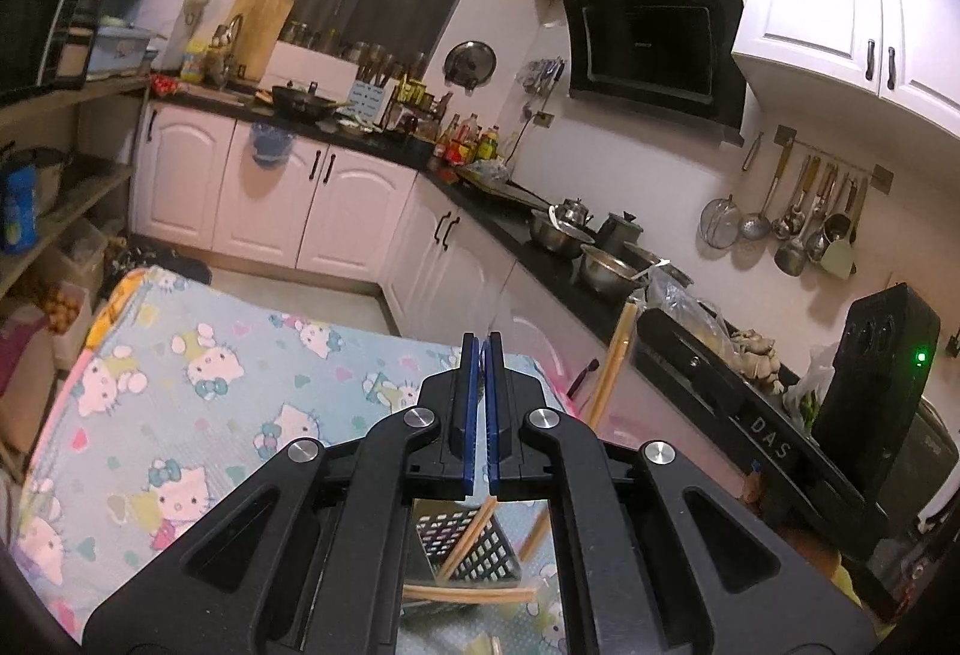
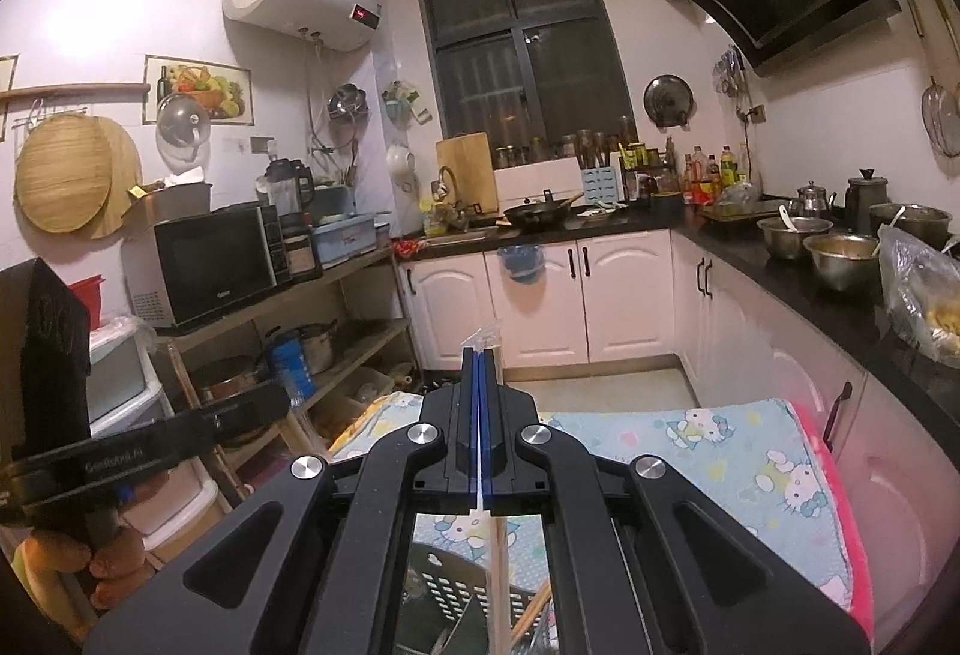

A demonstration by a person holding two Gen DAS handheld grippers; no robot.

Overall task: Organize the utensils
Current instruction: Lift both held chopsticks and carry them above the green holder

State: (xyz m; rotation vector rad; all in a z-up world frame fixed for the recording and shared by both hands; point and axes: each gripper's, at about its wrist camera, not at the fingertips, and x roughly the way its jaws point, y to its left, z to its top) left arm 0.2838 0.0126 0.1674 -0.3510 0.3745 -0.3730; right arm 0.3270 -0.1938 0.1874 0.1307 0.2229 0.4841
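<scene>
In the left wrist view the left hand-held gripper [image 1: 480,349] is pinched fully closed with nothing between its pads, raised over the cartoon-print cloth [image 1: 198,373] on the bench, while wooden chopsticks [image 1: 474,529] lean in a black slotted basket [image 1: 474,547] seen below the jaws. In the right wrist view the right hand-held gripper [image 2: 479,361] is clamped on a thin wrapped chopstick [image 2: 495,565] that runs down toward the same basket [image 2: 444,589]. To finish well, I would bring the stick upright over the basket's mouth, lower its end inside, then let go.
</scene>
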